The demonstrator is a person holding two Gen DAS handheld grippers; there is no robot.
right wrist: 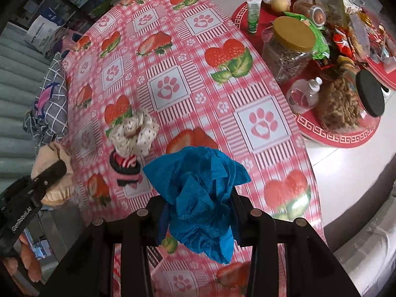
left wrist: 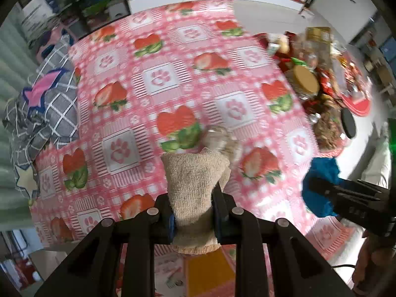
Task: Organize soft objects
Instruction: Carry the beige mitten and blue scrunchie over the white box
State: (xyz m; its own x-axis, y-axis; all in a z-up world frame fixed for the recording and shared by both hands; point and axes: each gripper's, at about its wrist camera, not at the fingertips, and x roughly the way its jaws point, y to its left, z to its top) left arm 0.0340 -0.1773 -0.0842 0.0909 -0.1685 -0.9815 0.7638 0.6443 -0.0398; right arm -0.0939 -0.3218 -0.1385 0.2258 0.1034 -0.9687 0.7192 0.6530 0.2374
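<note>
Item one: beige sock (left wrist: 195, 188), coarse knit, ribbed cuff toward the camera, toe end hanging forward. My left gripper (left wrist: 194, 212) is clenched on it mid-length, above the strawberry-and-paw tablecloth (left wrist: 158, 79).

Item two: blue cloth (right wrist: 200, 198), thin, crinkled, bunched into a loose wad with ragged corners sticking out. My right gripper (right wrist: 199, 212) grasps it between both fingers, clear of the table.

Item three: cream scrunchie (right wrist: 135, 132), satin with small dots, lying on the tablecloth.

Item four: small striped piece (right wrist: 126, 169) in black, pink, red and white, touching the scrunchie on its near side; I cannot tell what it is.

Item five: grey checked fabric (left wrist: 49, 104) with a pink patch, heaped at the table's left edge.
</note>
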